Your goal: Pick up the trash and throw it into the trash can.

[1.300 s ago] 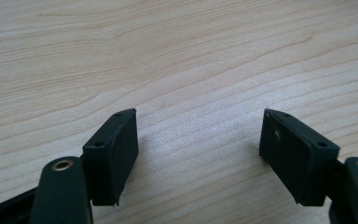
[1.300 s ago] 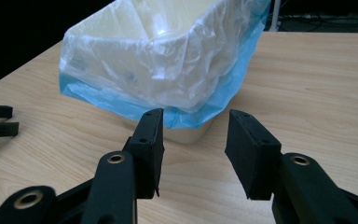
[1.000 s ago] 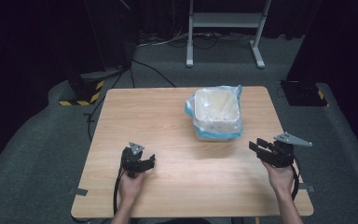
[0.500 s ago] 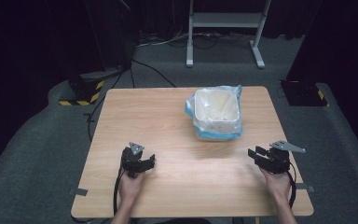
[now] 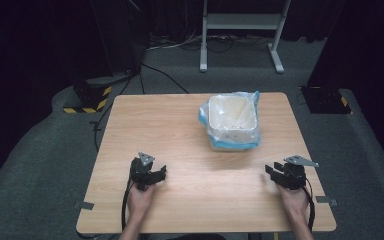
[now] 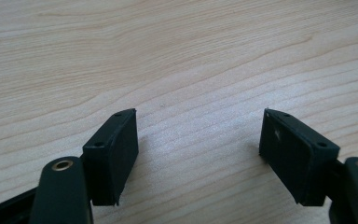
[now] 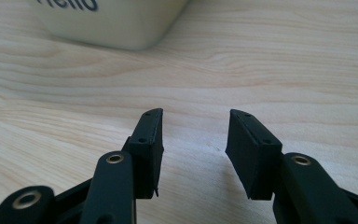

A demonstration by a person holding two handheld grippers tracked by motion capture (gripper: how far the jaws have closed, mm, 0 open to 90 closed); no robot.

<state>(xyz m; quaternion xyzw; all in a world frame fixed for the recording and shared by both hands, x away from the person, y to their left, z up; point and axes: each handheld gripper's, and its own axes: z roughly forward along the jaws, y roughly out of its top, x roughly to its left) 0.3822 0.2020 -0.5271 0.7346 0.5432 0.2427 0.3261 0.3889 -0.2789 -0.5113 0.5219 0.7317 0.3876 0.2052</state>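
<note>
- Small white bin [image 5: 231,120] toward the far edge of the desk [image 5: 170,135], a bit right of the middle, standing upright.
- Lined with a thin plastic bag [image 5: 228,145], folded over the rim and hanging loose down the outside (see-through with a blue tint).
- Looks empty inside, as far as the high view tells.
- Probably very light, so easy to lift but also easy to push away or tip with a bump.
- Walls likely stiff plastic, smooth and a little slippery.
- Bag likely soft, crinkly and slidy; could tear if pinched hard or pulled fast.
- Best spot to grab the bin: the rim, one jaw inside and one outside, pinching wall and bag together.
- Best spot to grab just the bag: the loose folded edge at a corner of the bin, where it puffs out.
- Might need one gripper to hold the bin down while the other tugs the bag, or the whole bin may come up too.
- Left gripper [image 5: 156,172] near the front edge of the desk, left of the middle, down by the wood, jaws wide apart with nothing between them.
- Right gripper [image 5: 275,170] near the front right corner, jaws also apart and empty, pointed toward the bin.
- Both well apart from the bin, neither touching it.
- Bottom of the bin seen ahead in the right gripper view, with dark letters on its side.
</note>
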